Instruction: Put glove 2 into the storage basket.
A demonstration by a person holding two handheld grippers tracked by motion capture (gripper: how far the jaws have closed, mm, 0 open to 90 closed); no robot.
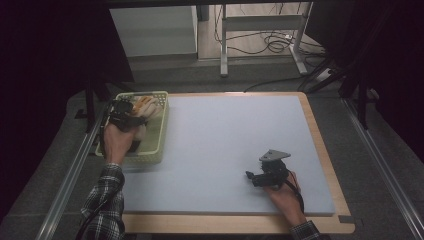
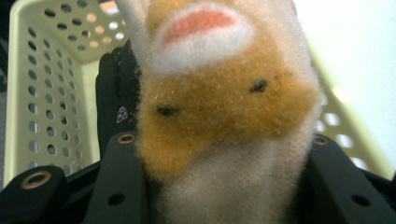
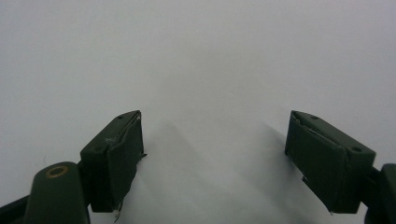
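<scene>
Left gripper point(image 2: 219, 186) clamped on a plush toy point(image 2: 224, 107) over the basket point(image 1: 155, 145); right gripper point(image 3: 215, 158) idle.

The toy is fuzzy, orange-brown and cream, with stitched dark eyes and a pink patch, pressed between black jaws. The basket is pale yellow-green plastic, rectangular, with perforated walls, at the left edge of a smooth grey mat point(image 1: 225, 140) on a wood-edged table point(image 1: 320, 140). The right gripper's jaws stand wide apart over bare mat, nothing between them. Behind the table: a dim room, metal frame legs point(image 1: 224, 45) and loose cables point(image 1: 270, 42).
</scene>
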